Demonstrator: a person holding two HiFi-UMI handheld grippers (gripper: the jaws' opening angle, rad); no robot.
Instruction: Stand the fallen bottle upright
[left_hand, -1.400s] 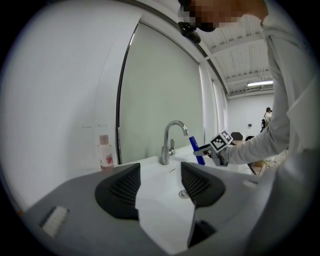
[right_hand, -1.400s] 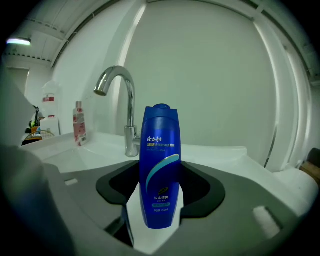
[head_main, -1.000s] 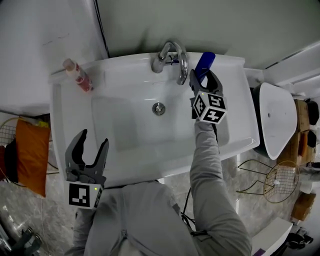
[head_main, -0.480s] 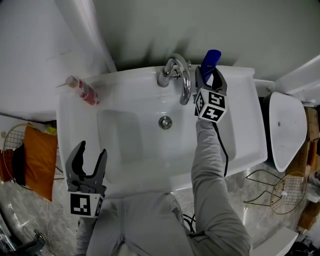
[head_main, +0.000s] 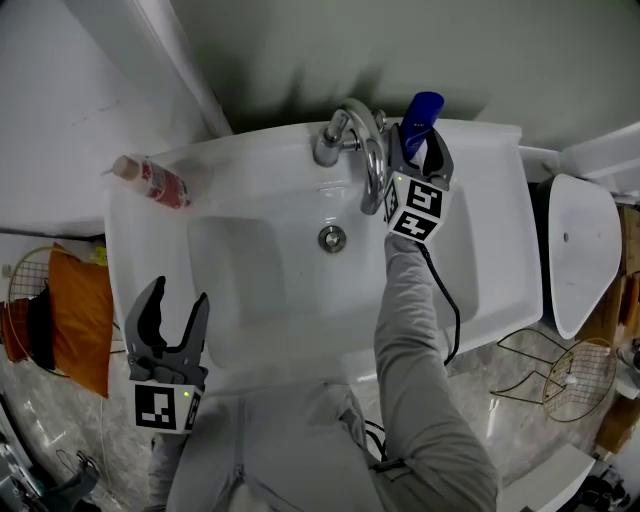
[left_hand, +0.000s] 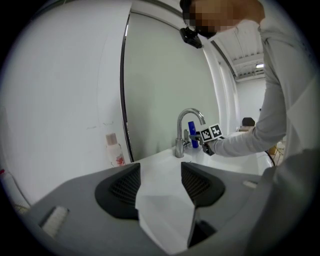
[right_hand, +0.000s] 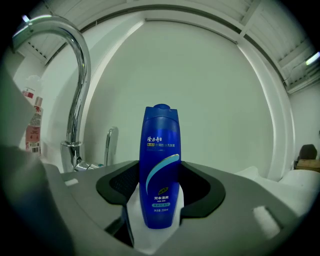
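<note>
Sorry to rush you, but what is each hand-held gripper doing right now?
Left hand-held gripper: open, nothing between its jaws.
Right hand-held gripper: shut on the upright blue bottle.

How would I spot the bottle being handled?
Find the white washbasin and its chrome tap. Just right of the tap, a blue bottle stands upright between the right hand-held gripper's jaws. It is deep blue; the other bottle, at the far left corner, is pale with red print.
</note>
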